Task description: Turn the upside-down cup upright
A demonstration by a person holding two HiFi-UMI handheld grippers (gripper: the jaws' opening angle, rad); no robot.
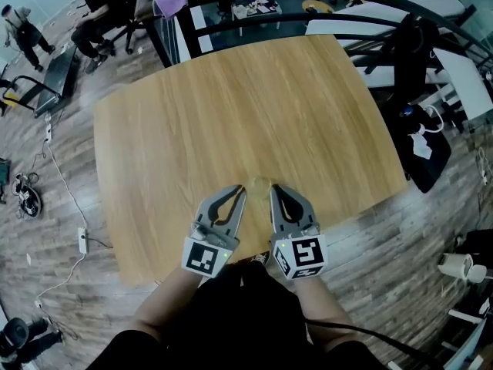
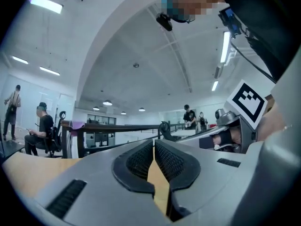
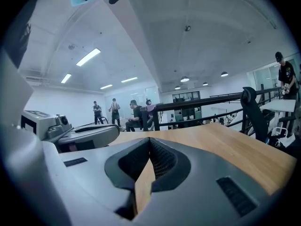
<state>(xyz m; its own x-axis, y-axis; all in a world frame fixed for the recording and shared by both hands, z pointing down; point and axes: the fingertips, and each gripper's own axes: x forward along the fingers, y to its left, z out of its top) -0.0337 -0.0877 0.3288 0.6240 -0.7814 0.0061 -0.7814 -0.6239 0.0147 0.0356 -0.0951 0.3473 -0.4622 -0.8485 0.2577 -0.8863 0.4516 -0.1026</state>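
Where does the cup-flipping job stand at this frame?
Done: unclear; a pale translucent round shape on the wooden table may be the cup, orientation unreadable. In hand: nothing; left hand-held gripper and right hand-held gripper are shut, empty. Left: confirming it stands upright.

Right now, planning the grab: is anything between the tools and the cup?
Nothing visible. In the head view the faint clear cup shows on the wooden table, right between the tips of the left tool and right tool, both shut and empty.
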